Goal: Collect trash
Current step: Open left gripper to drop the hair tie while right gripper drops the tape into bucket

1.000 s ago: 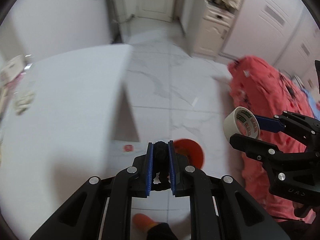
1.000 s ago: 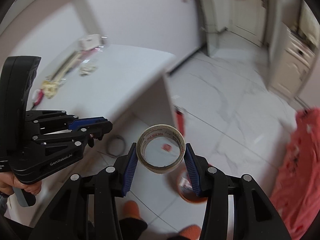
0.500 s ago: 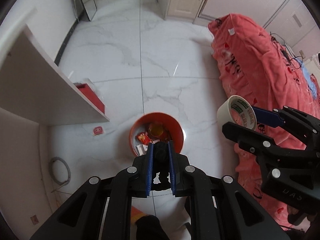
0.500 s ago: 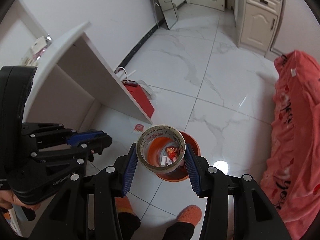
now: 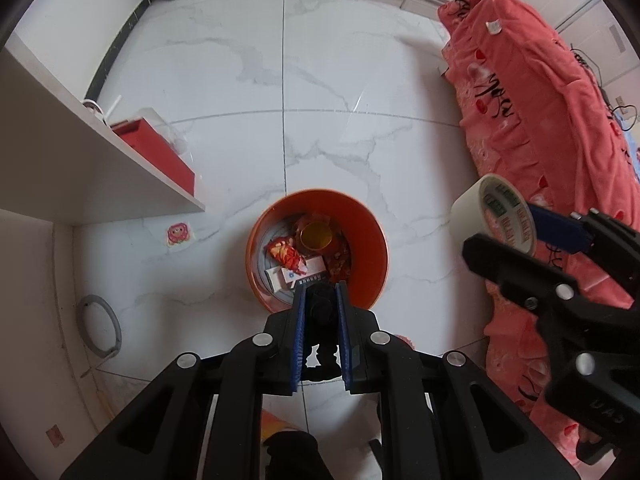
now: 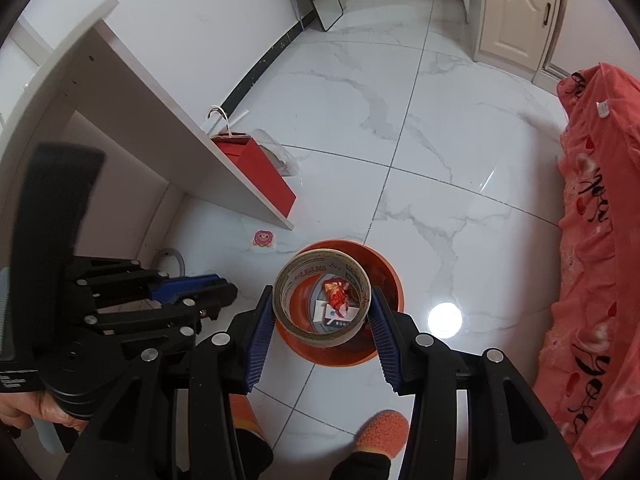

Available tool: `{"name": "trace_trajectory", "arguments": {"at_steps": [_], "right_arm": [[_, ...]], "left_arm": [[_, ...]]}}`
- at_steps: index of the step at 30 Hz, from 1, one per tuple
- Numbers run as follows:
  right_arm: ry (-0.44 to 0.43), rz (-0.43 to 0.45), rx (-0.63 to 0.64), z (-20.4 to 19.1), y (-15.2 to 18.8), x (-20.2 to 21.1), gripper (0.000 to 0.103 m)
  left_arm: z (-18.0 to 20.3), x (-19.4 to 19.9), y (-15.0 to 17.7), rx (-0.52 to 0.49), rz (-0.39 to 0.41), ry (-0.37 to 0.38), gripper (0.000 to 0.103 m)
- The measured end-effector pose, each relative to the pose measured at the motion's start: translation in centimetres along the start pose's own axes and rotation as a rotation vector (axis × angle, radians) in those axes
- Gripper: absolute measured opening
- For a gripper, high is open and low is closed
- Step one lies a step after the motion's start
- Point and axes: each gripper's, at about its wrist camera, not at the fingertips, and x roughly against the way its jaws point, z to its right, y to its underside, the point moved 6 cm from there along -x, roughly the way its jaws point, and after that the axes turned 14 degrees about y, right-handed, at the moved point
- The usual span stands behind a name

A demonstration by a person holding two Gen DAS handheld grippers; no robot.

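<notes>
Marble floor, red bag, desk panel

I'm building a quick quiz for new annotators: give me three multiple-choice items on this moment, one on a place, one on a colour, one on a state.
1. Where does the trash bin stand?
A. on the floor by the desk's side panel
B. on the desk
C. on the bed

2. What colour is the bin?
A. blue
B. orange
C. grey

3. What is the right hand-held gripper doing?
A. open and empty
B. gripping a bottle
C. gripping a tape roll

Answers:
1 A: the trash bin sits on the white tiles near the desk panel.
2 B: its rim and wall are orange.
3 C: the right hand-held gripper has its pads on both sides of the tape roll.
</notes>
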Motion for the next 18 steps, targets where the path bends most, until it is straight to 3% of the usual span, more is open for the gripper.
{"name": "trace_trajectory", "arguments": {"at_steps": [11,15,18], "right_arm": [[-0.005,-0.025,0.003,0.3,-0.1,-3.1,0.048],[-0.004,-0.031,0.011,0.1,0.0,-3.3,0.050],[-0.001,-0.024,0.009,0.3,0.0,-3.3,0.055]], "left_arm": [[-0.1,-2.5,-0.2,-0.024,-0.035,-0.020,0.020],[-0.3,-2.7,-0.3,-0.023,-0.038,-0.032,0.028],[-0.5,-2.7,-0.3,-0.024,-0.039,-0.047,0.040]]}}
